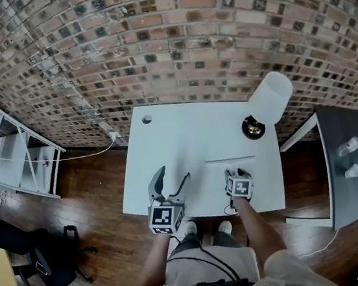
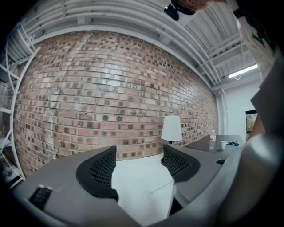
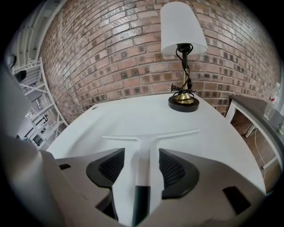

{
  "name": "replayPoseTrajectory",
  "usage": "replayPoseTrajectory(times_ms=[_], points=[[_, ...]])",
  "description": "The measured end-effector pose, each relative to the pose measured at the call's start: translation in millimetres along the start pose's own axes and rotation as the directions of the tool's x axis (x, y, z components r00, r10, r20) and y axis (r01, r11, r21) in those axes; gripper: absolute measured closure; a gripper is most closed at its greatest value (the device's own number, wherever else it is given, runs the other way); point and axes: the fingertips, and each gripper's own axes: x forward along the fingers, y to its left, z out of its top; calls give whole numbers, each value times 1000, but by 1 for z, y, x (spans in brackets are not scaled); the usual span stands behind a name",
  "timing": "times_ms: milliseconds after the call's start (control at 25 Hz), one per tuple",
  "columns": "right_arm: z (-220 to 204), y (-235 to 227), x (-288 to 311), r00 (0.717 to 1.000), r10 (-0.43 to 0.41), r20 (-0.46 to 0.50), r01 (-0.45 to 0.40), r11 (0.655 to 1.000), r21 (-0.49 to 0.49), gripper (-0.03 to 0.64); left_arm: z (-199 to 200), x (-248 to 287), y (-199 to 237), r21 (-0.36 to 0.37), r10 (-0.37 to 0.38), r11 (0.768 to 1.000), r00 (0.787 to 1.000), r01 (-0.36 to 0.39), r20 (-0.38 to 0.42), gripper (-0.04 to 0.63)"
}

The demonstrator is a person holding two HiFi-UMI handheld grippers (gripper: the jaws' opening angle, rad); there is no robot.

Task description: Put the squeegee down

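Brickwork fills the background behind a white counter that stands on a wooden floor. A lamp with a white shade stands by the counter's right edge, toward the far corner.

The left hand-held gripper hovers over the near edge, left of centre. Its jaws are spread wide and released, with only bare counter showing between them in the left gripper view.

The right hand-held gripper is at the near edge, toward the right corner, tilted down at the surface. Its jaws stand apart and released, one on each side of the squeegee's handle without pressing on it.

The squeegee lies flat on the counter. Its thin blade runs parallel to the near edge and its handle points back toward that edge. In the right gripper view, its pale handle turns dark at the end nearest the camera.
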Motion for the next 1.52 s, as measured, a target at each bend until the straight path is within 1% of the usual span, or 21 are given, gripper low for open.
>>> replayPoseTrajectory(times_ms=[40,80,160,240,360,480,520,600,720,760,800,840,880,960,1040,1120,1160,1240,1320,1360,1520], points=[[1,-2,-1,1000,3,15,-4,1000,14,320,-2,2,1,-5,11,1000,1000,-11,-3,275],[5,-3,-5,999,11,43,-12,1000,28,307,-3,3,1,-8,20,1000,1000,-20,-5,275],[24,2,-23,989,53,139,-59,998,38,307,-3,4,2,-8,32,999,999,-32,7,275],[57,12,-51,961,106,256,-113,994,11,307,8,7,2,-7,38,999,999,-37,28,275],[109,26,-103,894,171,414,-163,985,-56,307,25,10,1,-16,44,999,998,-44,51,275],[158,38,-164,802,224,554,-172,974,-146,307,52,10,-4,-28,50,999,994,-47,100,275],[172,41,-185,764,241,599,-168,970,-177,282,59,9,-6,-22,50,999,992,-48,115,275],[197,47,-228,676,265,687,-150,963,-224,199,67,4,-6,7,49,999,989,-51,139,275],[225,48,-289,546,258,797,-113,965,-235,184,78,-6,0,34,70,996,980,-78,188,275],[229,47,-305,513,252,821,-95,967,-238,184,84,-11,0,35,76,996,976,-85,204,275],[232,47,-318,492,245,835,-69,968,-243,186,92,-15,-2,29,79,996,973,-88,219,275],[232,46,-327,486,236,841,-36,967,-251,187,102,-18,-5,18,80,996,969,-86,232,275],[231,45,-331,492,225,841,-1,966,-258,187,110,-21,-9,9,78,997,967,-83,243,275],[225,40,-333,514,199,834,51,964,-262,187,113,-23,-9,31,76,996,964,-86,255,275],[219,35,-328,538,178,824,49,969,-241,189,110,-21,-7,58,70,995,965,-87,253,275],[213,32,-325,562,163,811,39,974,-224,189,111,-19,-11,50,56,996,968,-71,245,275],[212,32,-326,567,161,808,45,973,-226,190,113,-19,-14,43,48,997,969,-61,242,275],[213,33,-332,564,157,811,57,972,-228,192,119,-18,-21,33,32,999,971,-41,236,275],[215,29,-336,548,155,822,60,973,-224,190,120,-15,-26,34,16,999,973,-24,228,275],[215,27,-338,546,154,823,62,973,-223,190,117,-14,-28,37,8,999,975,-16,222,275],[208,12,-340,550,144,822,61,975,-211,189,98,-2,-45,31,-28,999,985,23,172,275]])
